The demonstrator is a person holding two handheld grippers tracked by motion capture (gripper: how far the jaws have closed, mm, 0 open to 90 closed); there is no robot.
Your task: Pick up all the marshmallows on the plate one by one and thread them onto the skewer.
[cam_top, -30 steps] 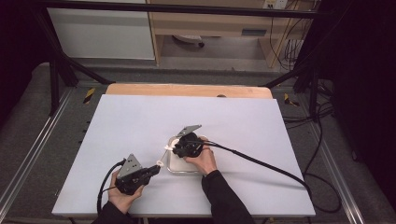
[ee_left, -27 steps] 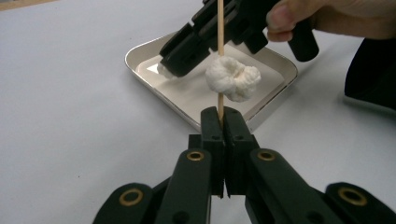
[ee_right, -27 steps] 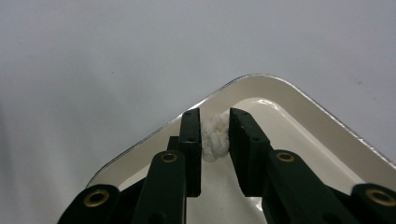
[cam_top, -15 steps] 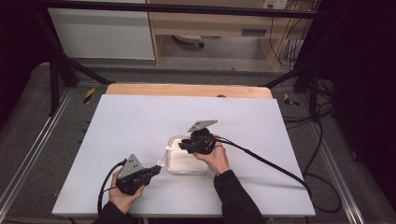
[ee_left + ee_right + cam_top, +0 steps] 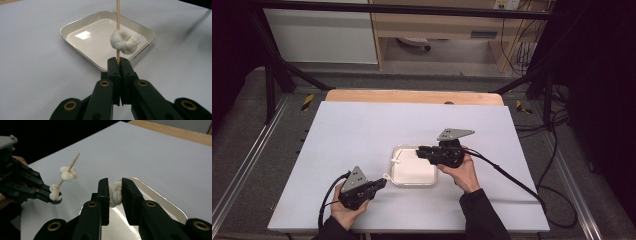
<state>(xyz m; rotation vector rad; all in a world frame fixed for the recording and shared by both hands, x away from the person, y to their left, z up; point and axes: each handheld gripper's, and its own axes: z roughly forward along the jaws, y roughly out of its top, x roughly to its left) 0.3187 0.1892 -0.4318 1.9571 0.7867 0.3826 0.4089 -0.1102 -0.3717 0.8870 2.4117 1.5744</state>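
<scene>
Step in hand: threading marshmallow-like white puffs onto a wooden skewer (image 5: 117, 22). Left claw (image 5: 119, 65) is pressed together on the skewer's lower end, holding it w/ tip pointing up and away, over the near edge of the white tray (image 5: 75, 23). In the left gripper view one puff (image 5: 124, 42) sits on the stick just above the claw; the right gripper view shows two puffs on the skewer (image 5: 68, 173), one near the left claw (image 5: 51, 195), one nearer the tip.

Right claw (image 5: 115, 191) is clamped on another white piece (image 5: 115, 192), lifted above the tray (image 5: 160, 202), well apart from the skewer. In the high view the right claw (image 5: 421, 151) hangs over the tray's far right corner on the white worktop (image 5: 362, 130).

Next move, prob.: bring the held piece across to the tip, line its centre up w/ the point, push it down; left claw needs to keep the stick steady, else it slips or the tip misses.
</scene>
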